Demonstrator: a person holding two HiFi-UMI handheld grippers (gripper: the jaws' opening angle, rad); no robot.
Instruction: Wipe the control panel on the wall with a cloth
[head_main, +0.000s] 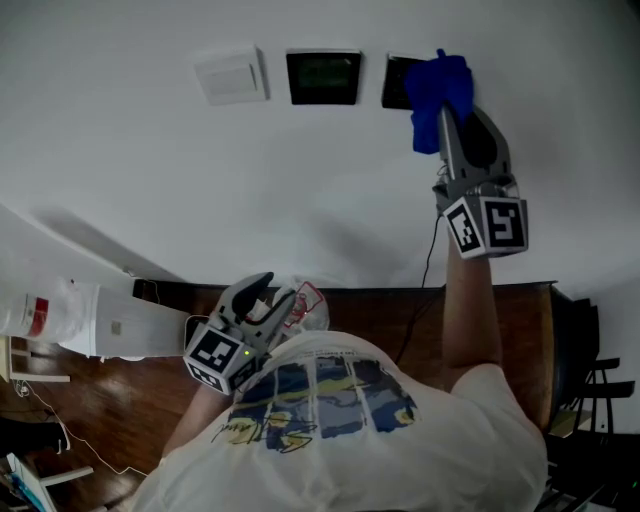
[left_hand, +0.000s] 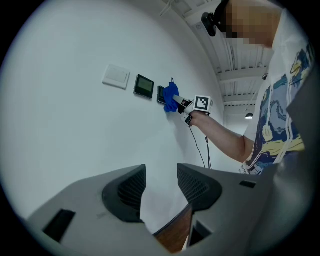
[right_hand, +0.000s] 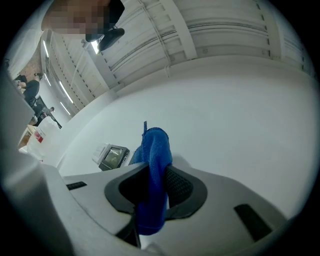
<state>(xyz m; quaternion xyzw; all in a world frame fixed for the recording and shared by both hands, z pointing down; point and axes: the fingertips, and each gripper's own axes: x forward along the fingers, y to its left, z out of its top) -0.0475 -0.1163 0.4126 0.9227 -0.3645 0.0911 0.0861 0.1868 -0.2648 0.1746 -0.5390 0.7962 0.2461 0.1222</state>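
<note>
Three plates hang in a row on the white wall: a white switch (head_main: 232, 75), a dark middle control panel (head_main: 323, 77) and a right dark panel (head_main: 398, 82). A blue cloth (head_main: 437, 95) is pressed on the right panel, covering most of it. My right gripper (head_main: 452, 112) is raised to the wall and shut on the cloth (right_hand: 154, 175). The left gripper (head_main: 272, 298) is held low near the person's chest, open and empty. From the left gripper view the cloth (left_hand: 171, 97) shows against the wall, with that gripper (left_hand: 161, 187) empty.
A black cable (head_main: 428, 262) hangs down the wall below the right arm. A dark wooden sideboard (head_main: 525, 330) runs along the wall base. A white unit (head_main: 60, 315) stands at the left and a dark chair (head_main: 595, 375) at the right.
</note>
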